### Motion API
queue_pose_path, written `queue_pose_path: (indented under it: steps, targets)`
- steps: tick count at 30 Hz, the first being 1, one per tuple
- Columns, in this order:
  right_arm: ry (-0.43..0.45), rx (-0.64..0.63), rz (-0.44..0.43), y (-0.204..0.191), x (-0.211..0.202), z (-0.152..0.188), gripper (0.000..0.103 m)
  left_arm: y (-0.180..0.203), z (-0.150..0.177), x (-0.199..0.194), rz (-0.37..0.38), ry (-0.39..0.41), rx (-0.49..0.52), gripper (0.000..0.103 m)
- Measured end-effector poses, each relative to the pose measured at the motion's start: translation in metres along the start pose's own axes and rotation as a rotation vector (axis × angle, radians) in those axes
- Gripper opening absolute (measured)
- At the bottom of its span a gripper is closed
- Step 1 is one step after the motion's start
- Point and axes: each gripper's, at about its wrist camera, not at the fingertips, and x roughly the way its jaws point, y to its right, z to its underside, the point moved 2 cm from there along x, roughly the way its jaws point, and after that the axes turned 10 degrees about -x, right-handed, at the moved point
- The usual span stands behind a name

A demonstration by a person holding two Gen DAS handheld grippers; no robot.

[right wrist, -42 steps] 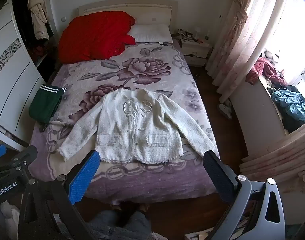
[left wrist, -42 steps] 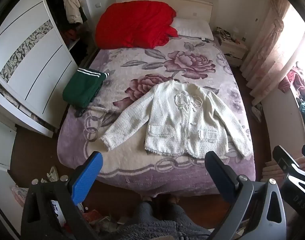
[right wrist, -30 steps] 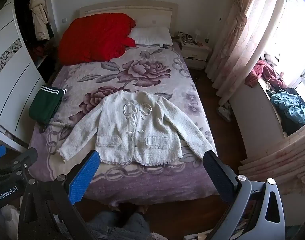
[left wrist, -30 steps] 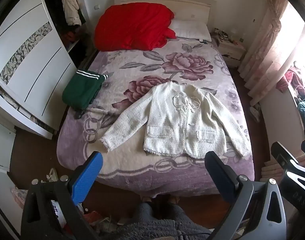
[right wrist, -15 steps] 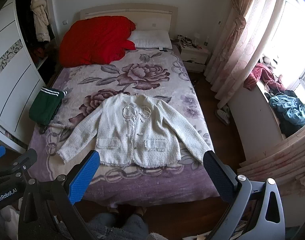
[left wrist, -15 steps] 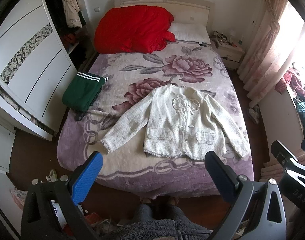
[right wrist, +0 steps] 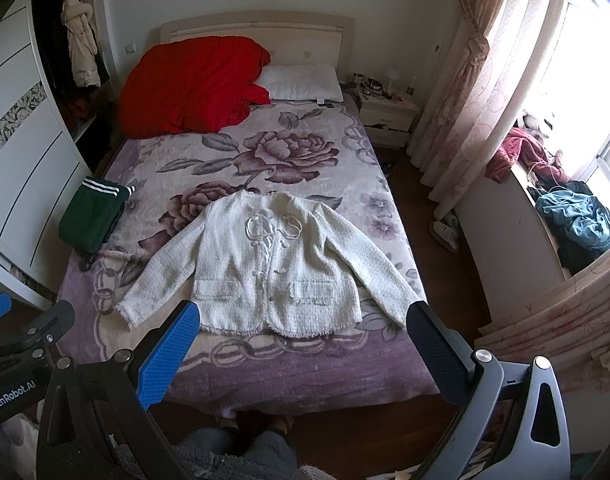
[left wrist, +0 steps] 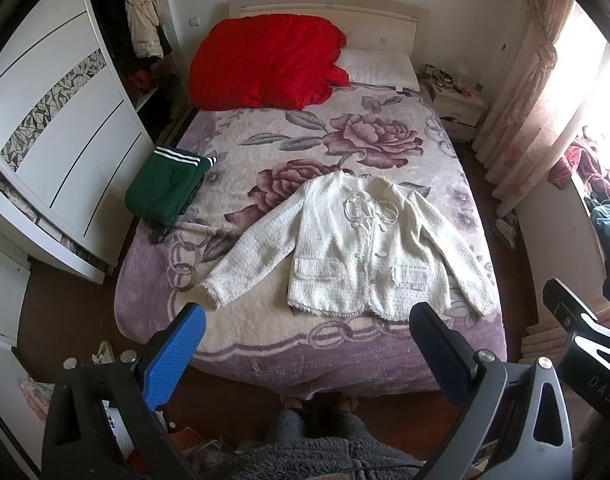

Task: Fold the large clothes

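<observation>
My left gripper (left wrist: 305,344) and right gripper (right wrist: 305,344) both hang above the foot of the bed (left wrist: 265,344), fingers spread wide and grasping nothing. The white jacket (left wrist: 361,248) lies flat, front up, on the near half of the floral blanket (right wrist: 297,152), sleeves angled outward. A folded green garment (left wrist: 163,192) sits near the bed's left edge, perhaps trousers. A red quilt (right wrist: 193,84) is heaped by the pillow (right wrist: 301,82).

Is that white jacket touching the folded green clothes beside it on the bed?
Apart. The left wrist view shows bare floral blanket between the white jacket and the green clothes.
</observation>
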Motion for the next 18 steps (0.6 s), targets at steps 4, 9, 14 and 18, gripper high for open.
queue_pose_path:
  steps: [4,9,14,18]
  targets:
    - [0.003,-0.001,0.0,0.0,0.0,0.001,0.103,0.002,-0.002,-0.004,-0.001,0.005,0.0,0.103]
    - [0.005,0.001,0.001,-0.001,-0.001,0.001,0.103,0.005,-0.022,-0.017,0.0,0.006,0.001,0.103]
    - [0.008,0.0,0.001,-0.001,-0.003,-0.002,0.103,0.008,-0.033,-0.027,0.001,0.011,0.002,0.103]
    - [0.009,0.001,0.0,-0.001,-0.004,-0.004,0.103,0.013,-0.043,-0.03,0.001,0.014,0.004,0.103]
